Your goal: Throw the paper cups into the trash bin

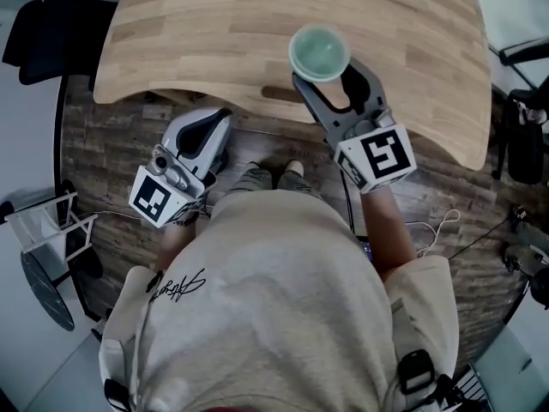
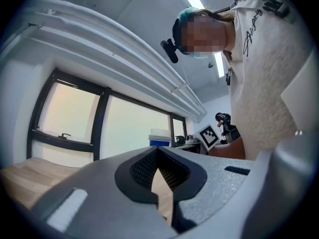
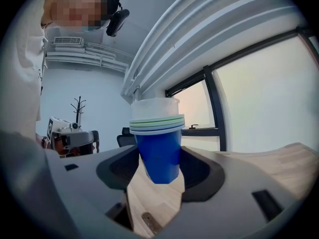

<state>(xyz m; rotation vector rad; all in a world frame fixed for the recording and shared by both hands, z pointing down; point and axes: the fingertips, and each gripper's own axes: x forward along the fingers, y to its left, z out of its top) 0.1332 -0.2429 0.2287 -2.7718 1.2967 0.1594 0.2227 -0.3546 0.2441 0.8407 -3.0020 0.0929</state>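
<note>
Item 1: stack of paper cups. The outermost cup is blue, with pale green and white cups nested inside and their rims showing above it. The stack stands upright between the jaws of the right gripper. These are closed against the blue cup's lower wall on both sides, and its base is clear of any surface. In the head view the stack is seen from above, with a greenish interior, held over the near edge of the wooden counter.

Item 2: left gripper. The jaws meet at the tips and there is nothing between them. In the head view it sits low at the person's left side, just off the counter's near edge and above the plank floor, well apart from the stack.
</note>
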